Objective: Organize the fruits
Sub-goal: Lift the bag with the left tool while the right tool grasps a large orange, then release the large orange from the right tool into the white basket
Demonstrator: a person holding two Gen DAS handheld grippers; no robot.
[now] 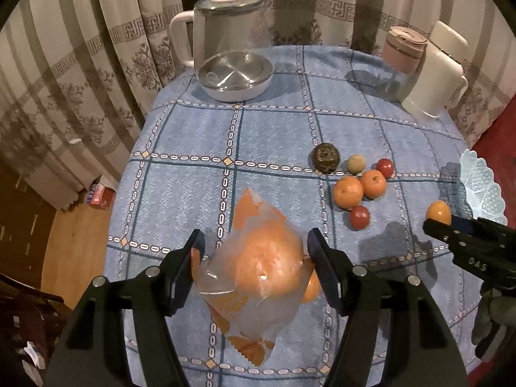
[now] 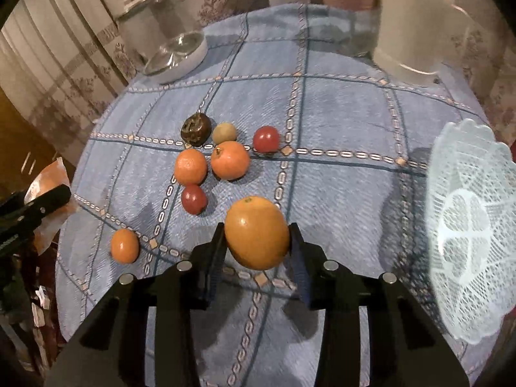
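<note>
My left gripper [image 1: 255, 237] is shut on a clear plastic bag [image 1: 258, 277] with an orange inside, held above the blue checked tablecloth [image 1: 180, 193]. A small orange [image 1: 312, 287] peeks out behind its right finger. My right gripper [image 2: 257, 227] is shut on a large orange [image 2: 256, 232], lifted just off the cloth. A cluster of loose fruit lies beyond it: two oranges [image 2: 190, 166], two red fruits [image 2: 265, 138], a dark round fruit [image 2: 196, 128] and a pale one [image 2: 224, 133]. A small orange [image 2: 124, 245] lies apart at the left. A white lacy bowl [image 2: 471, 225] stands to the right.
A glass kettle [image 1: 229, 48] stands at the back left of the round table. A pink cup [image 1: 403, 48] and a white jug [image 1: 435, 74] stand at the back right. Curtains hang behind. The table edge drops to a wooden floor [image 1: 74, 245] on the left.
</note>
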